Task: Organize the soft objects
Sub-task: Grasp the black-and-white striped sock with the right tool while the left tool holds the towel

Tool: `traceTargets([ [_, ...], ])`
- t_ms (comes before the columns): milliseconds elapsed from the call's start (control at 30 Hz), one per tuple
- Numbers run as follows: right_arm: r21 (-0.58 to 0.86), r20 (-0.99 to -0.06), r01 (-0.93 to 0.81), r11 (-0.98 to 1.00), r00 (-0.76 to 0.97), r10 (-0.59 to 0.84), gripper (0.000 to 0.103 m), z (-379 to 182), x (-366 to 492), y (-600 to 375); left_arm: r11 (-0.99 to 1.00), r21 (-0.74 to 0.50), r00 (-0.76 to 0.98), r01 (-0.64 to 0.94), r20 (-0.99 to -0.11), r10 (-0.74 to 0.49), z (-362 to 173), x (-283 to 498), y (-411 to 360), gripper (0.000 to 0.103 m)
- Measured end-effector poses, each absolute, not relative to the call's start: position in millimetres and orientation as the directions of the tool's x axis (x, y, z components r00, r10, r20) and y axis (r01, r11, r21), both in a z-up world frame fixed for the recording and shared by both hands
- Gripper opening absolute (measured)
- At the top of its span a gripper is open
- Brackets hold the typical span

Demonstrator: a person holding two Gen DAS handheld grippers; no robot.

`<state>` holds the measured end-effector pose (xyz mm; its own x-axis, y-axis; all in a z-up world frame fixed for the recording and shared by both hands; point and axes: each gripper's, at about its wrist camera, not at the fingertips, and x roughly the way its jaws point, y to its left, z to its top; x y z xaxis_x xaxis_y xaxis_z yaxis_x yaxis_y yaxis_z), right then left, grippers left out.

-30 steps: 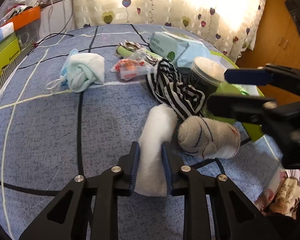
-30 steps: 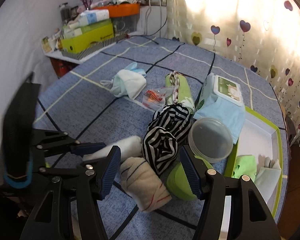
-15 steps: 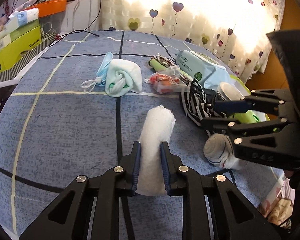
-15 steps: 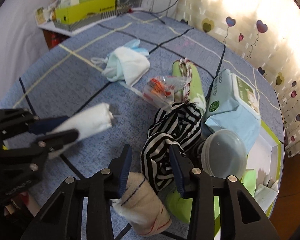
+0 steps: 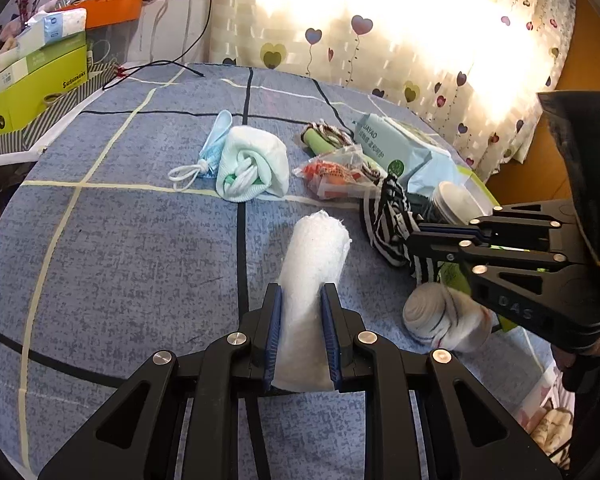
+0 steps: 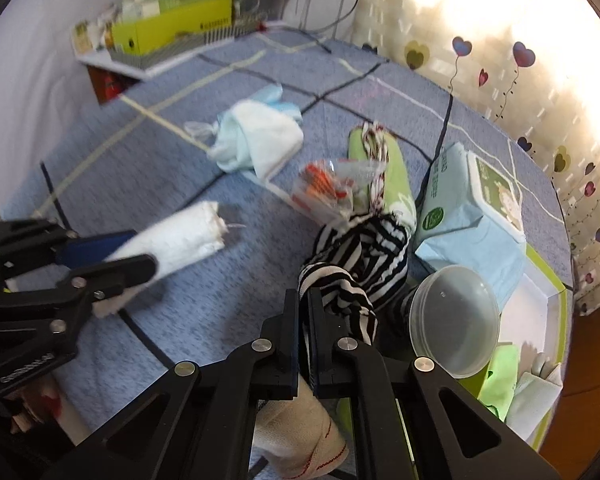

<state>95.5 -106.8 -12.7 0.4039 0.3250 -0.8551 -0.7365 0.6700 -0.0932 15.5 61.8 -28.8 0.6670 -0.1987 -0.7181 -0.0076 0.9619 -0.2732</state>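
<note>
At lower centre of the left wrist view, the left gripper (image 5: pixel 300 334) stays clamped on the white rolled towel (image 5: pixel 312 280), whose free end now sits clear of the pile at right rather than beside it, as it did a second ago. To the right of it, at the frame's edge, the right gripper (image 5: pixel 428 236) has swung in over the heap, and its jaws have just been closing, from wide apart to pinched together on a fold of the black-and-white striped cloth (image 6: pixel 356 264). A cream sock roll with thin stripes (image 5: pixel 440 318) lies untouched just below it.

Read as a judgement, both hands are now loaded: one soft item is lifted out of the clutter and a second is freshly seized, so sorting is under way, with the mint-green towel bundle (image 5: pixel 252 170) at upper centre, the face mask (image 5: pixel 216 146) touching its left side, and the sock roll still to handle. The green-rimmed tray (image 6: pixel 548 300) at right of the right wrist view looks the likely destination.

Legible writing is scarce. The yellow-green box (image 5: pixel 32 88) at upper left carries small dark print too fine to read with certainty. The pale blue wipes pack (image 5: pixel 396 148) at upper right shows "UAYAO" plus smaller characters and a round green logo. The right gripper's body bears moulded letters resembling "DAS".
</note>
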Motion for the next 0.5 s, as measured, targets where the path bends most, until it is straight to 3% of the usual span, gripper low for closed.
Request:
traceTargets([
  [267, 0.022, -0.757, -0.742, 0.671, 0.425, 0.496, 0.004, 27, 81, -127, 0.958, -0.287, 0.697, -0.023, -0.691, -0.19, -13, 13, 60, 0.021],
  [500, 0.048, -0.685, -0.741, 0.67, 0.464, 0.561, 0.004, 55, 70, -145, 0.957, -0.29, 0.731, -0.009, -0.655, -0.192, 11, 12, 49, 0.021],
])
